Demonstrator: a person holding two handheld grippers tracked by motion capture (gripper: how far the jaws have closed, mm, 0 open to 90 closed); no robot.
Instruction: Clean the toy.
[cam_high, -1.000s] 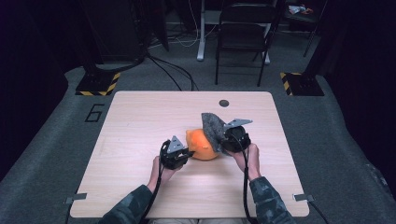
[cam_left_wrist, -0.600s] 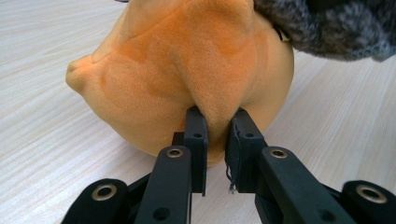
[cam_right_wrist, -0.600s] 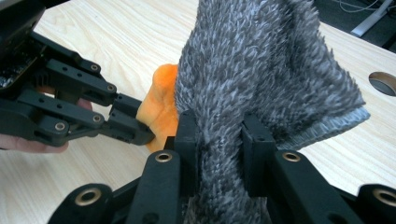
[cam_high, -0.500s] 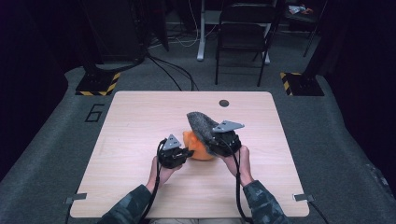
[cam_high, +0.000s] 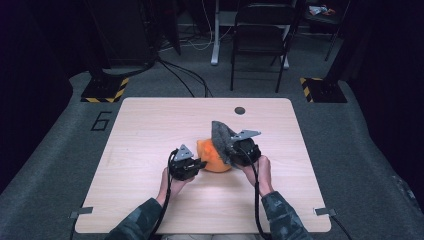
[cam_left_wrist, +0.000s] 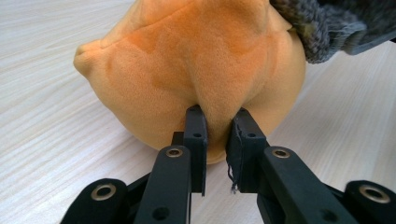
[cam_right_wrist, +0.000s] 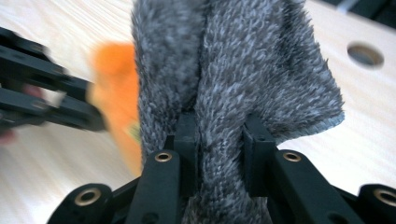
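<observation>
One pale wooden table (cam_high: 150, 150) carries an orange plush piece (cam_high: 212, 159) near its middle. The grey fuzzy cloth (cam_high: 221, 136) drapes over the plush's far side, pinched by the right gripper (cam_right_wrist: 218, 135). The left gripper (cam_left_wrist: 218, 126) has its fingers clamped on a fold of plush.

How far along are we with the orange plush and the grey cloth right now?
Done: both grips are made. The left gripper is shut on a fold of the orange plush, and the right gripper is shut on the grey cloth. In hand: the cloth hangs against the plush's far side. Left: the plush is mostly uncovered on the table, so covering or wiping looks unfinished.
</observation>
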